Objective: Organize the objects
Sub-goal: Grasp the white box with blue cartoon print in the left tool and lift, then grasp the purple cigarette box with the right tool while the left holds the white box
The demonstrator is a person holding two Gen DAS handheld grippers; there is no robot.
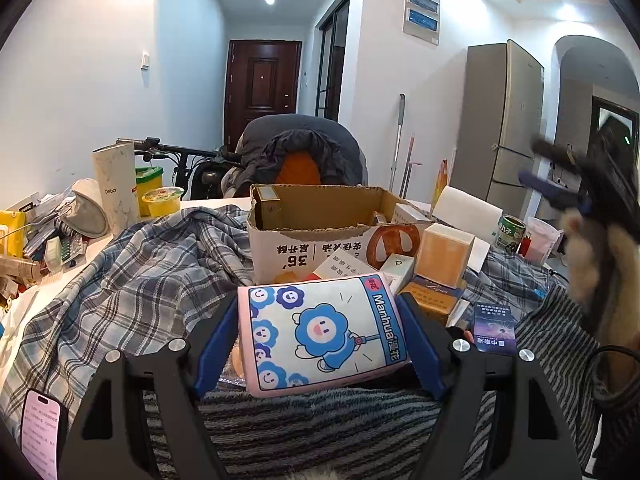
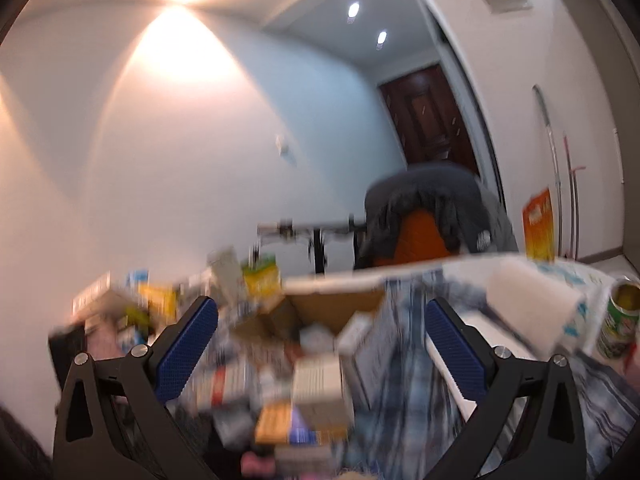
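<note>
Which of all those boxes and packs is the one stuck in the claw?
The pink tissue pack with blue cartoon flowers and "Manhuai" printed on it. It sits between the left claw fingers, while the cardboard box and small orange box lie farther off on the table.

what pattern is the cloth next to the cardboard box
Blue, grey and white plaid cloth, clearest in the left wrist view.

Left hand-held gripper (image 1: 320, 334): black angular frame, two arms with triangular cut-outs, a silver round-head screw at each pivot, four showing. Fingers (image 1: 216, 344) faced in blue, finely ribbed pads.

Right hand-held gripper (image 2: 322, 344): same build, black frame, silver screws, blue pads with a fine grid texture.

Sleeve (image 1: 560, 344), just right of the left hand-held gripper: grey with dark stripes, pale fuzzy trim above.
</note>
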